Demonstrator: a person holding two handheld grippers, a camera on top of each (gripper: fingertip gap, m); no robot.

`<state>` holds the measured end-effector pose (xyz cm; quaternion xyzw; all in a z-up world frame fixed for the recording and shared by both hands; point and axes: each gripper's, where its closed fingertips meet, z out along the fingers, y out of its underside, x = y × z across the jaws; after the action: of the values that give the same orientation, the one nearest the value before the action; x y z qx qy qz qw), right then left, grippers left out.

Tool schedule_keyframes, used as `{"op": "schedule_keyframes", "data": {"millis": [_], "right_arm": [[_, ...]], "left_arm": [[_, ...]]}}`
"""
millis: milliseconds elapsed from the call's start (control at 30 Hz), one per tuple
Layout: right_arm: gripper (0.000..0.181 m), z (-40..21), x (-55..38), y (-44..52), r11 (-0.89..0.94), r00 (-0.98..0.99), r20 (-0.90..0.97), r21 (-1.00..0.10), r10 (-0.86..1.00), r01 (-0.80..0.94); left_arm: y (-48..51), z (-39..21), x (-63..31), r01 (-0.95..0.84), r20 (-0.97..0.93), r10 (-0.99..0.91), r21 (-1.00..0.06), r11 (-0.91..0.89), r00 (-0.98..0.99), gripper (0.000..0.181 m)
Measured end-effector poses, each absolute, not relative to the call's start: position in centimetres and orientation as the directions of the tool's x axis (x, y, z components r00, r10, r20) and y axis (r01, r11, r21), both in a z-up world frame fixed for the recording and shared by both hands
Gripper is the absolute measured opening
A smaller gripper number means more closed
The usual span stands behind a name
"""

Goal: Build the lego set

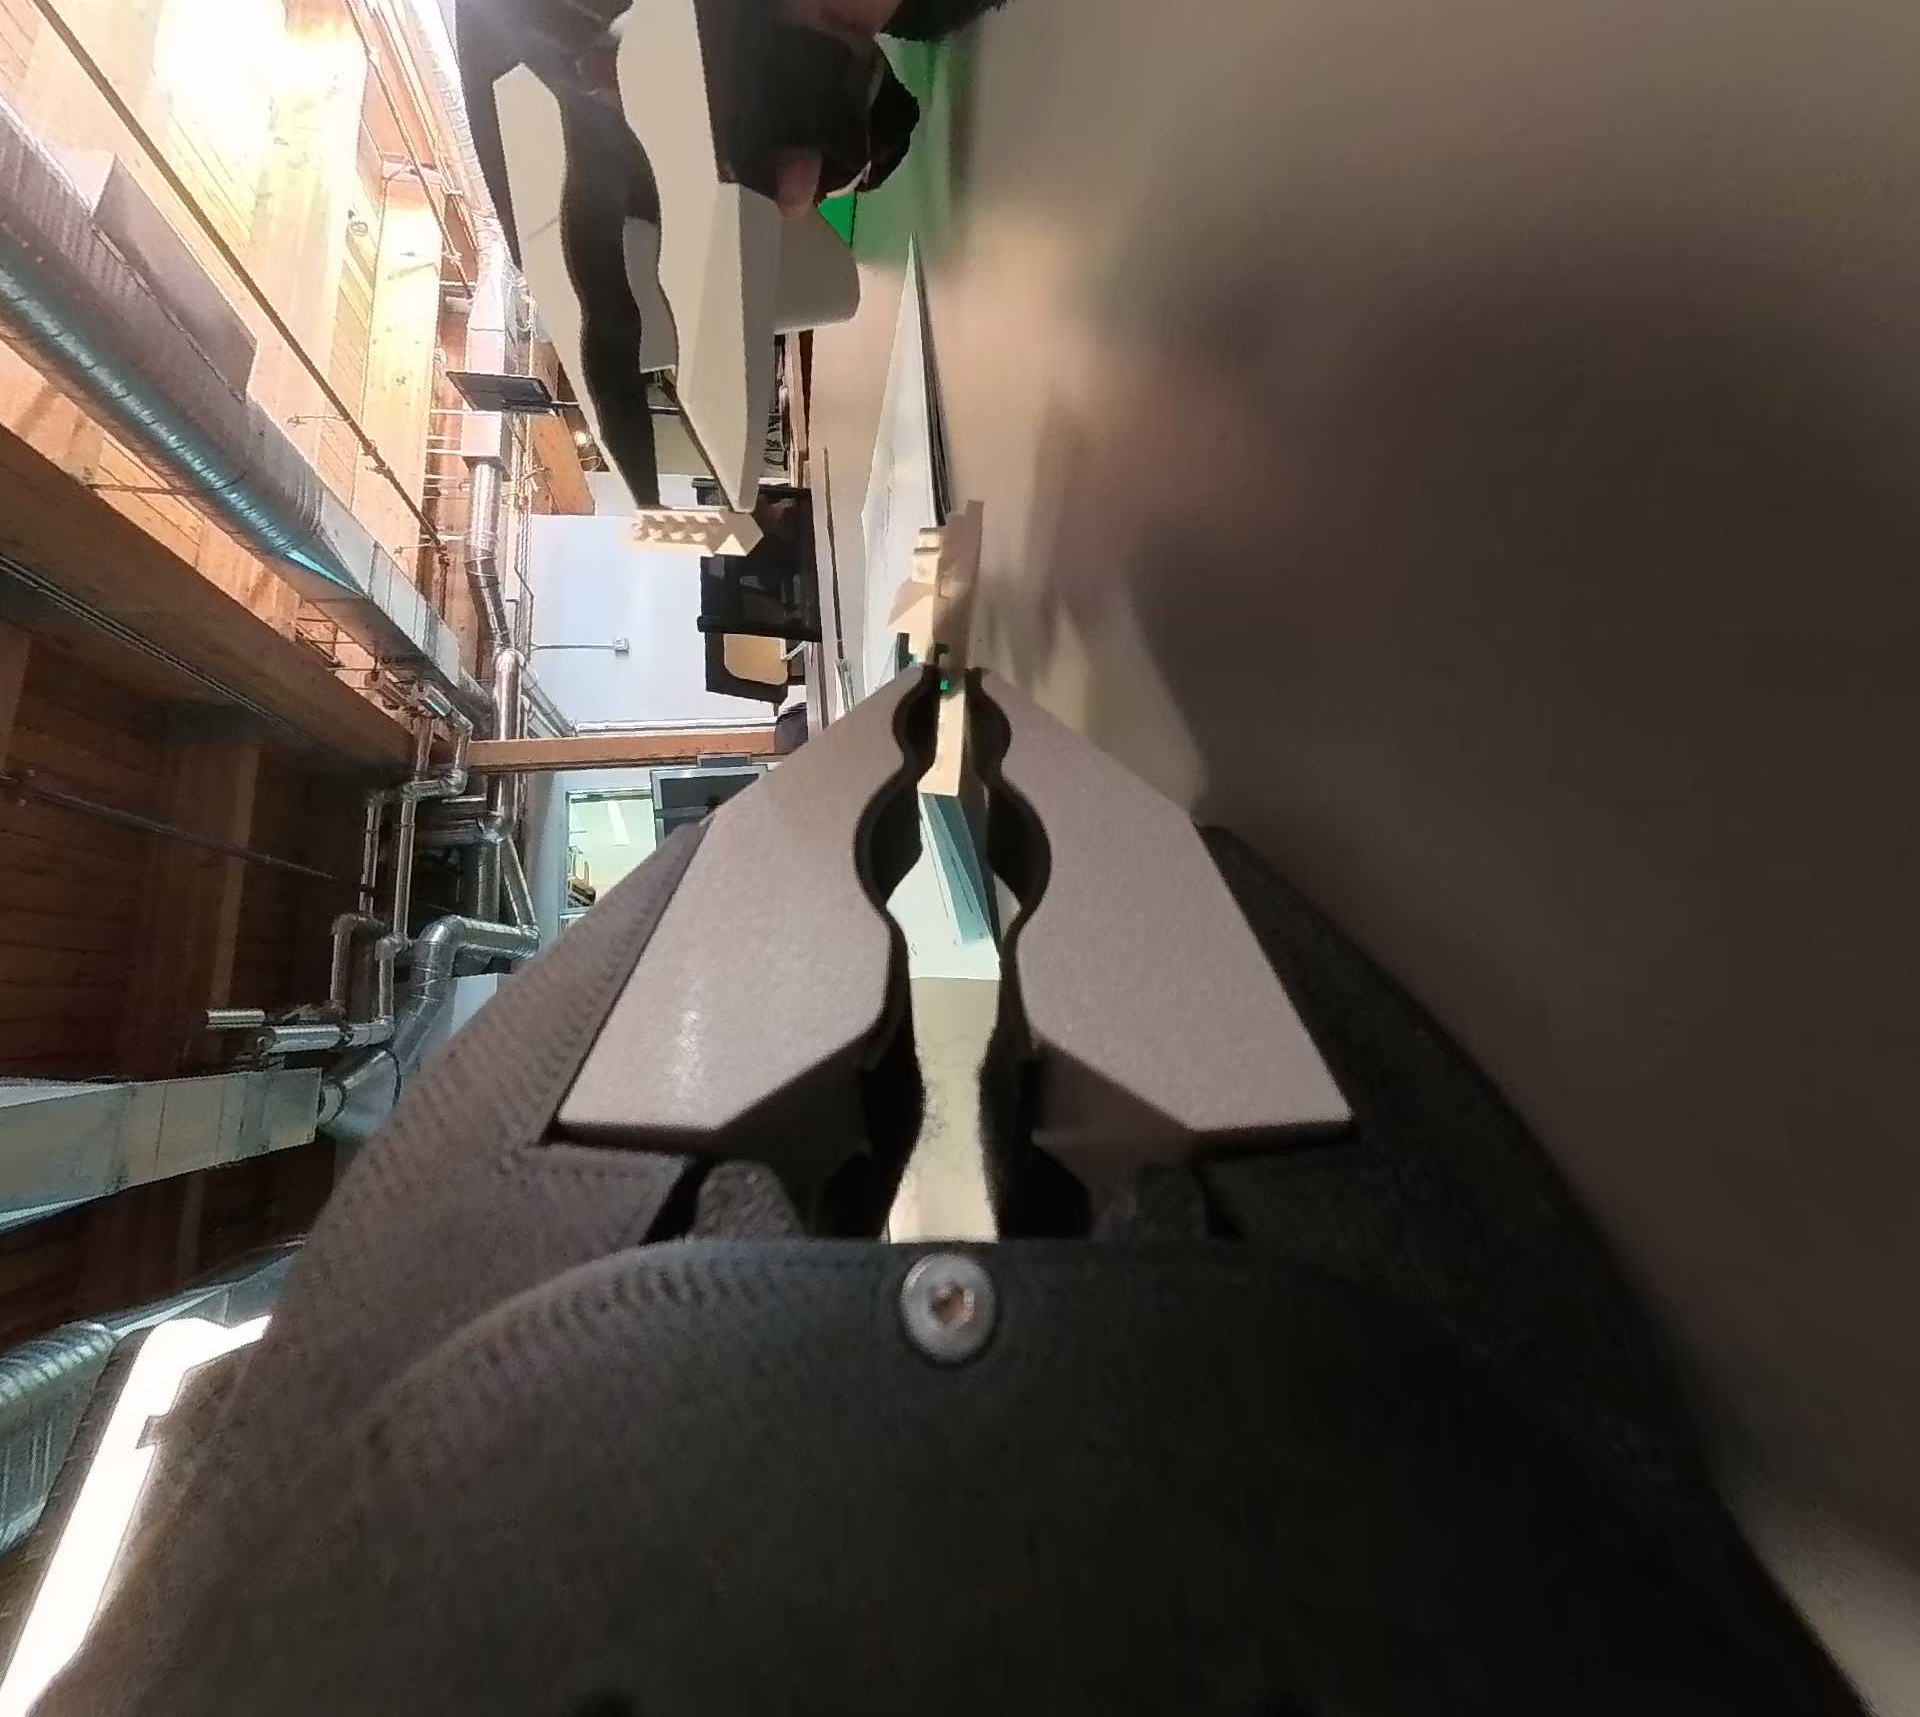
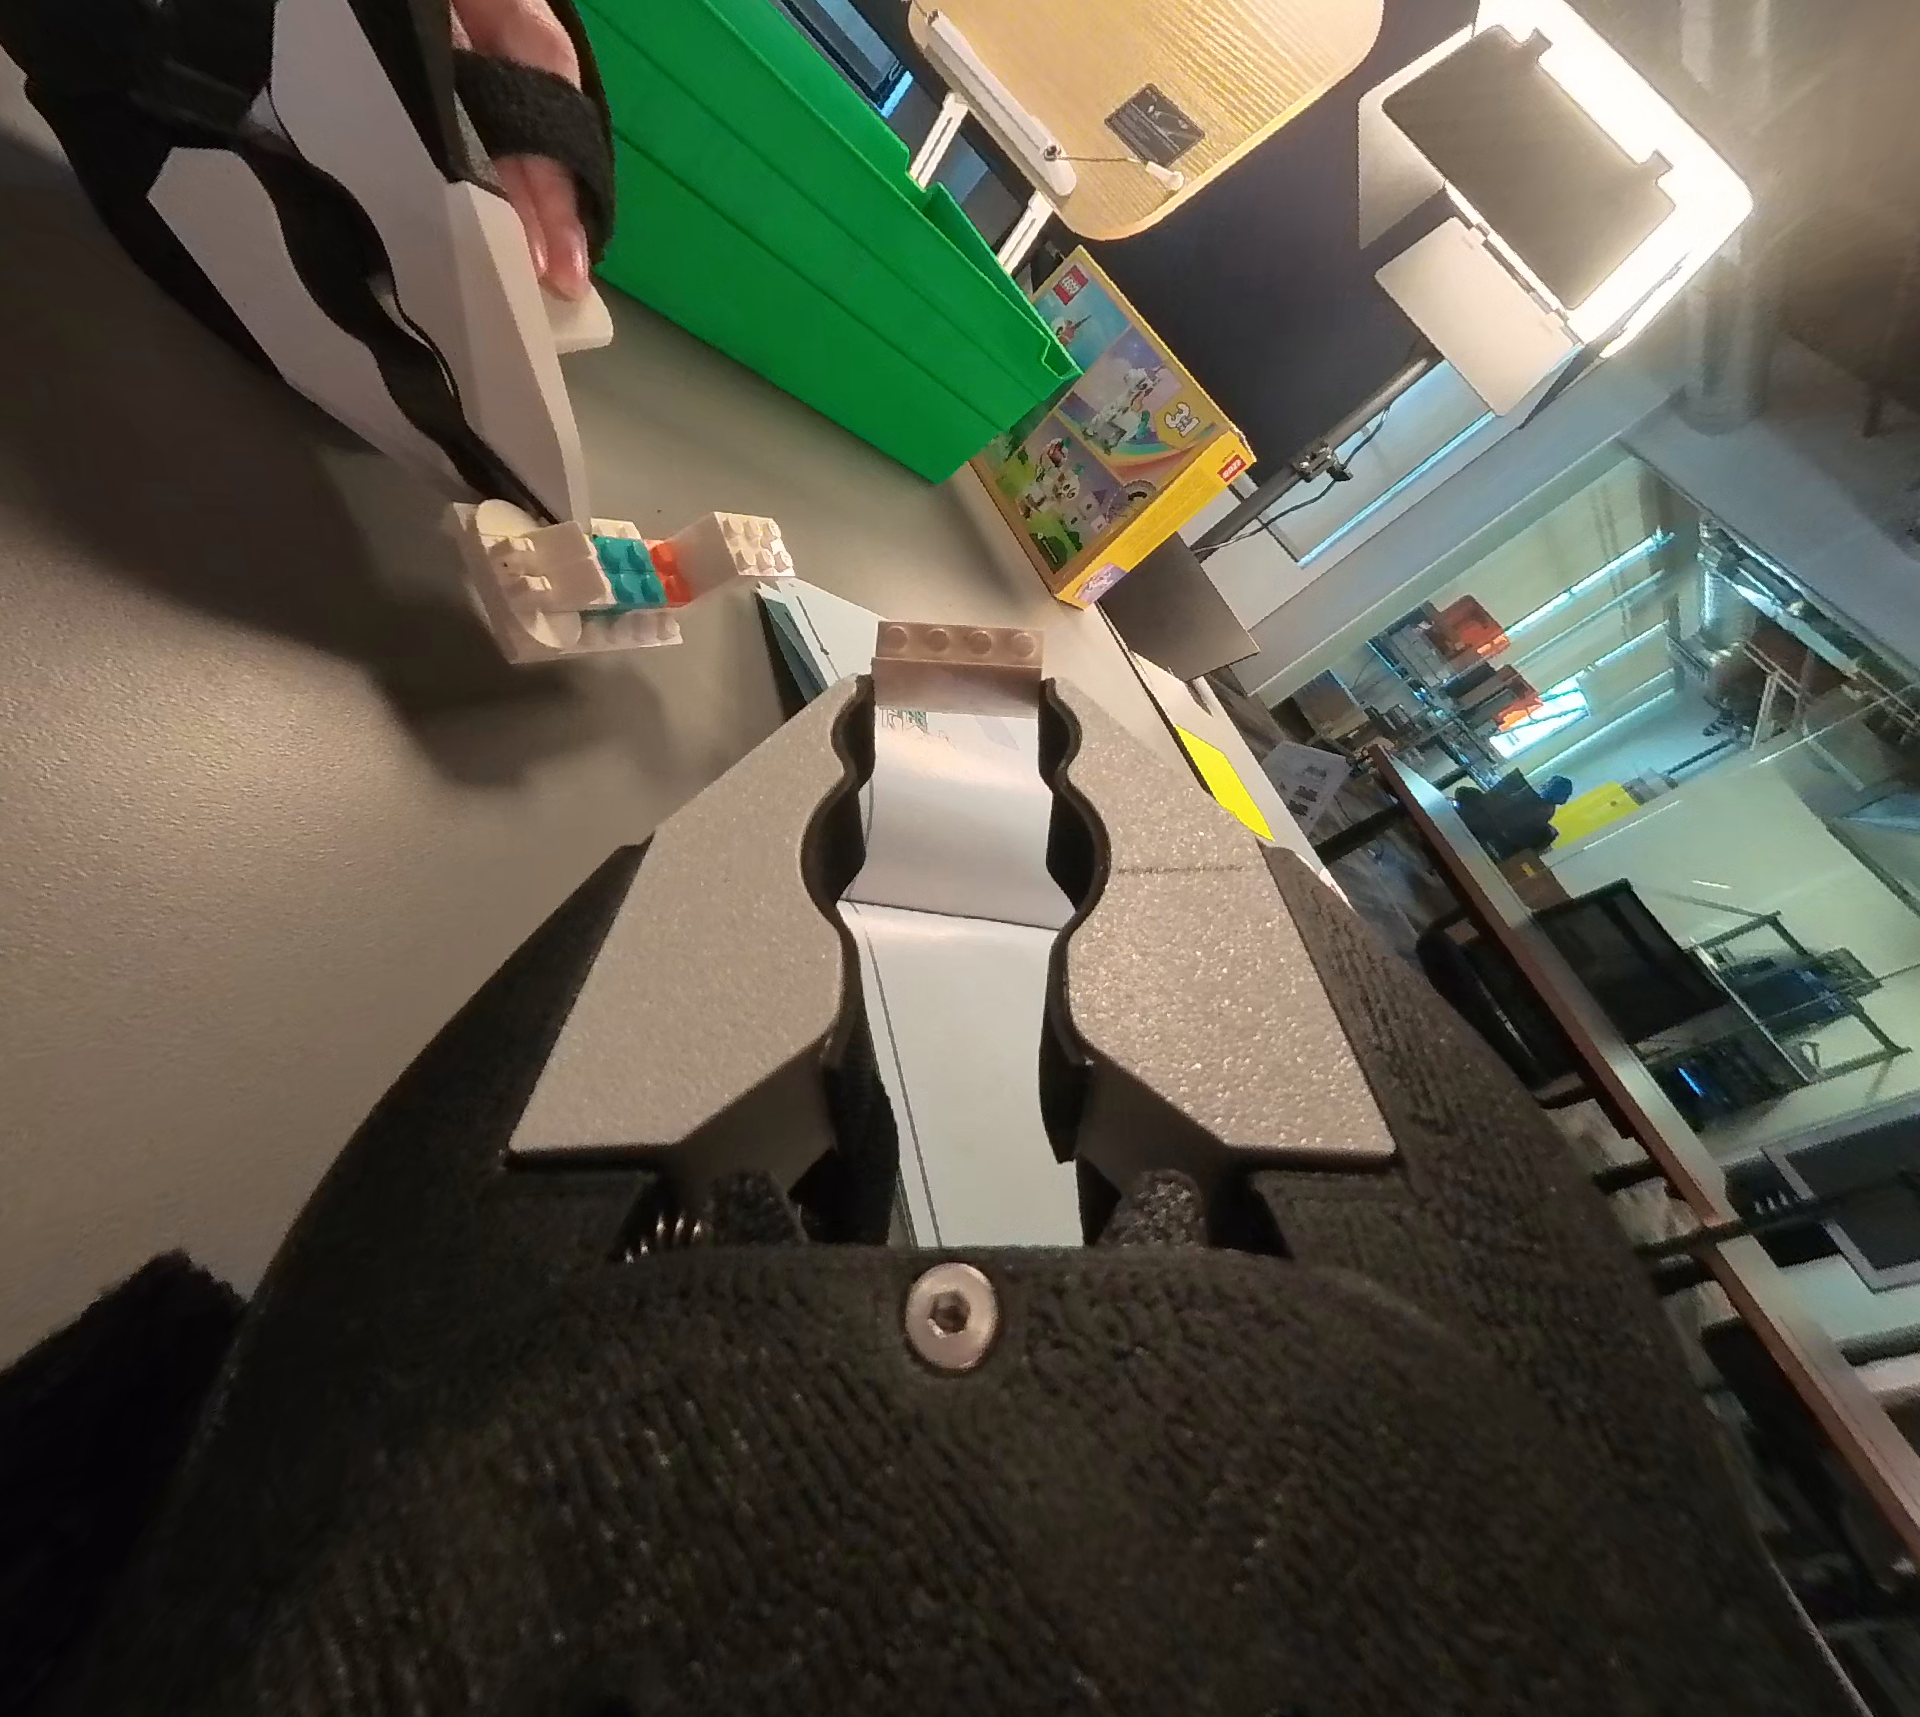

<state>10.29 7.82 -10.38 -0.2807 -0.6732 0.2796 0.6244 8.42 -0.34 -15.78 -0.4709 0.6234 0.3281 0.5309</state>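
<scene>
My left gripper is shut on a partly built lego model, white in this view, held against the grey table. In the right wrist view the model shows white, teal and orange bricks, resting on the table with the left gripper clamped on its white end. My right gripper is shut on a white four-stud lego piece, held in the air to the right of the model and apart from it. The right gripper and its piece also show in the left wrist view.
An instruction booklet lies on the table under my right gripper. Green bins stand at the table's far side, with the lego box beside them. A chair with a wooden seat stands beyond the table.
</scene>
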Motion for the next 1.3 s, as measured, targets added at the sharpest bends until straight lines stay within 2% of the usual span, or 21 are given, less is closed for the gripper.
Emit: {"op": "schedule_keyframes", "data": {"millis": [1300], "right_arm": [[0.03,-10.7,10.2,7.6,0.697,-0.078,0.694,-0.716,0.716,0.033]], "left_arm": [[-1.2,-16.3,9.3,-0.936,-0.969,-0.247,-0.095,0.34,0.009,0.004]]}}
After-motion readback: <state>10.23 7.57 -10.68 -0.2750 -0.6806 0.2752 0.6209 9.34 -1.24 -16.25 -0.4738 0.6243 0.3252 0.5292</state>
